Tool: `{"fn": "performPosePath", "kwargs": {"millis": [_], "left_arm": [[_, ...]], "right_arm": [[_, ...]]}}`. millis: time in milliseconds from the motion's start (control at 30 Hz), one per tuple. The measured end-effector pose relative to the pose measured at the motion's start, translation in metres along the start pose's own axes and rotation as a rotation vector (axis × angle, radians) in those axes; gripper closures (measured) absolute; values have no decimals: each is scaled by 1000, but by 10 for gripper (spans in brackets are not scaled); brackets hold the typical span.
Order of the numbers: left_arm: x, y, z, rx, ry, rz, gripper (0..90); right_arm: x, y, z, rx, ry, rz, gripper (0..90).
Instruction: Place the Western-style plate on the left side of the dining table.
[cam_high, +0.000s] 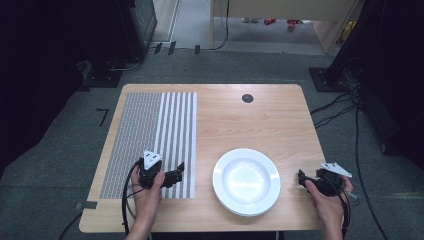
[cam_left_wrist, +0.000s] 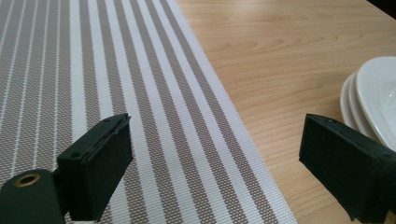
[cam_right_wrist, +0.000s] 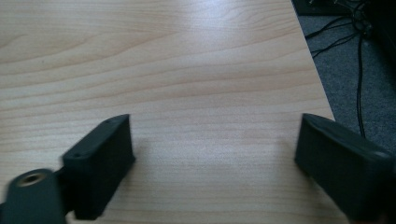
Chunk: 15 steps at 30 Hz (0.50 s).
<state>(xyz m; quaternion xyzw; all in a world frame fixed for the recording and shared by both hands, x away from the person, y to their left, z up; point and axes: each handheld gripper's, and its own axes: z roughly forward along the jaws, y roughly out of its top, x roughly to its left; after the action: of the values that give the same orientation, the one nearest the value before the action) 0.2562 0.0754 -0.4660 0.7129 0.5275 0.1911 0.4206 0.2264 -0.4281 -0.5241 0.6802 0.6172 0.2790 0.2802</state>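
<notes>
The left gripper (cam_high: 172, 176) hovers over the near right corner of the striped placemat (cam_high: 150, 135), its fingers (cam_left_wrist: 100, 163) wide apart and empty. The stack of white plates (cam_high: 246, 181) sits just right of the placemat on the tabletop (cam_high: 240, 120). The right gripper (cam_high: 306, 179), near the plates' right rim, also has its fingers apart, holding nothing

The stack of white plates (cam_high: 246, 181) sits between the two grippers, in the way. The striped mat (cam_high: 150, 135) lies flat. The far half of the table (cam_high: 250, 120) is bare wood
</notes>
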Motion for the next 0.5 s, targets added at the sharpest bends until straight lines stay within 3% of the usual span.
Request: {"fn": "performPosePath", "kwargs": {"millis": [367, 400, 433, 500], "left_arm": [[-18, -6, 12, 35, -59, 6, 96], [-21, -5, 13, 36, -72, 7, 96], [-24, -5, 13, 38, -94, 6, 96], [-26, -5, 13, 37, -103, 7, 96]], "right_arm": [[16, 10, -16, -78, 59, 32, 154], [18, 11, -18, -90, 91, 56, 160], [22, 15, -24, -120, 171, 108, 180], [25, 16, -26, -132, 188, 114, 202]]}}
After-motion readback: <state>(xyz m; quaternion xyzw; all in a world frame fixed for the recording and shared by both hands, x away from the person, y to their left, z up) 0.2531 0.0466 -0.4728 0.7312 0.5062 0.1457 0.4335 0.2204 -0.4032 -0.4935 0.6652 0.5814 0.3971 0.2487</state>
